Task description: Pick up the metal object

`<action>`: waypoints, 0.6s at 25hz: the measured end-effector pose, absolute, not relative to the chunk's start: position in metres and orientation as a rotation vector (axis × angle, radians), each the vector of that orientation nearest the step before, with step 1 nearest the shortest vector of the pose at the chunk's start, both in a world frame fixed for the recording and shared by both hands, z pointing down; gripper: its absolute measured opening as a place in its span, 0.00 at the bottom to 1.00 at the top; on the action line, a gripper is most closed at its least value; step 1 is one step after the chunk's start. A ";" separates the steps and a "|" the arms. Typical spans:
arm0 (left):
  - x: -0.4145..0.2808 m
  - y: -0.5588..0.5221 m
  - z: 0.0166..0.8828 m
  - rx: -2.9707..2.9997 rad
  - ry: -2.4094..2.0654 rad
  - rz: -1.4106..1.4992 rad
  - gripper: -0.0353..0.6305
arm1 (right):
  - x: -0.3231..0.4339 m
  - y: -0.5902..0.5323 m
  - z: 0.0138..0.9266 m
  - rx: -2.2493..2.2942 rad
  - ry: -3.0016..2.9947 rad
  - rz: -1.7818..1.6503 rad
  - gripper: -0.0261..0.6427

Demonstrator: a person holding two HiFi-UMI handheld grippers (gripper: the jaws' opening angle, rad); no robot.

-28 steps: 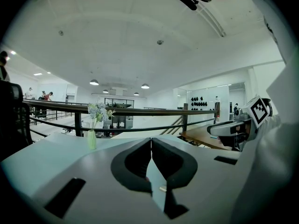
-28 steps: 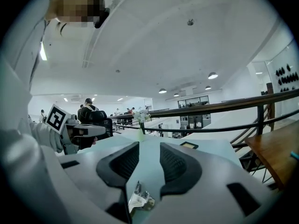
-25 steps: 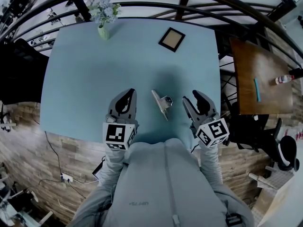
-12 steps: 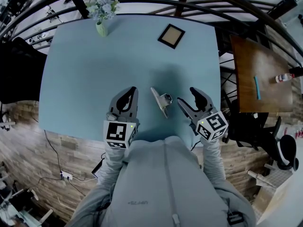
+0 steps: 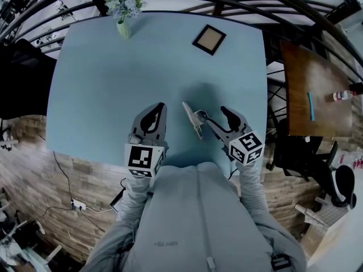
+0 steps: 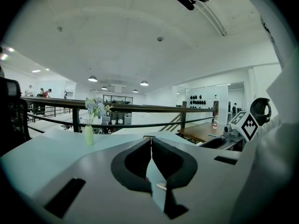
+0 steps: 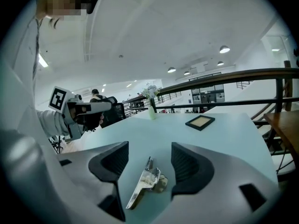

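Table (image 5: 113, 84), light blue. The metal object (image 5: 193, 119), a large spring clip, lies flat close to the near edge, about midway between the left and right edges. Its long axis runs from the near edge toward the far edge, leaning slightly left at the far end. The right tongs (image 5: 214, 115) are angled in from the right-hand side with their tips just beside the clip's wire handle. Their jaws have just been opening and stand wide apart. In the right gripper view the clip (image 7: 145, 183) sits in the gap at the mouth of the tongs (image 7: 149, 148), roughly in line with them, and neither pad presses on it. The left tongs (image 5: 159, 107) are clenched on nothing, jaws meeting along one line (image 6: 151, 141), and they rest left of the clip. Judgement: the right hand is nearer and takes the pick. No brand, label or writing can be read on the clip, and the marker cubes carry patterns only.
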State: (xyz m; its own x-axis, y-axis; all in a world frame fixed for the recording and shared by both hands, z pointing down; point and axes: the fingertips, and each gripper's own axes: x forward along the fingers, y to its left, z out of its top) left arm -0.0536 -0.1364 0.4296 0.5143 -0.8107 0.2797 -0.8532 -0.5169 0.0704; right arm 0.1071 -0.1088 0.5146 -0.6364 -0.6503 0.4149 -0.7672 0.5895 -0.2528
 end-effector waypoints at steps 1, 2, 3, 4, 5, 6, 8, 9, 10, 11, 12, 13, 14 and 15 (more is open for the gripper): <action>-0.053 -0.136 0.430 2.554 -1.422 0.315 0.09 | 0.105 -0.108 0.520 1.153 -2.537 0.611 0.44; -0.053 -0.136 0.431 2.553 -1.422 0.316 0.09 | 0.104 -0.108 0.524 1.144 -2.531 0.620 0.44; -0.052 -0.136 0.431 2.552 -1.421 0.317 0.09 | 0.102 -0.107 0.529 1.135 -2.526 0.627 0.44; -0.052 -0.136 0.432 2.551 -1.421 0.319 0.09 | 0.100 -0.107 0.534 1.125 -2.519 0.634 0.44; -0.052 -0.135 0.433 2.548 -1.421 0.321 0.09 | 0.098 -0.107 0.539 1.115 -2.511 0.641 0.44; -0.051 -0.135 0.434 2.546 -1.419 0.324 0.09 | 0.097 -0.107 0.544 1.105 -2.502 0.648 0.44; -0.049 -0.134 0.437 2.542 -1.413 0.329 0.09 | 0.093 -0.107 0.553 1.083 -2.482 0.654 0.44; -0.049 -0.134 0.438 2.540 -1.411 0.331 0.09 | 0.091 -0.107 0.557 1.071 -2.472 0.652 0.44; -0.049 -0.134 0.439 2.539 -1.409 0.333 0.09 | 0.089 -0.107 0.561 1.057 -2.461 0.649 0.44; -0.049 -0.134 0.440 2.537 -1.407 0.333 0.09 | 0.086 -0.107 0.565 1.043 -2.449 0.648 0.44; -0.049 -0.134 0.441 2.535 -1.406 0.333 0.09 | 0.083 -0.107 0.570 1.032 -2.437 0.648 0.44; -0.049 -0.134 0.442 2.533 -1.404 0.333 0.09 | 0.081 -0.107 0.574 1.024 -2.426 0.652 0.44; -0.048 -0.134 0.444 2.531 -1.403 0.334 0.09 | 0.080 -0.108 0.579 1.019 -2.416 0.657 0.44; -0.047 -0.133 0.445 2.529 -1.400 0.336 0.09 | 0.079 -0.108 0.583 1.016 -2.407 0.666 0.44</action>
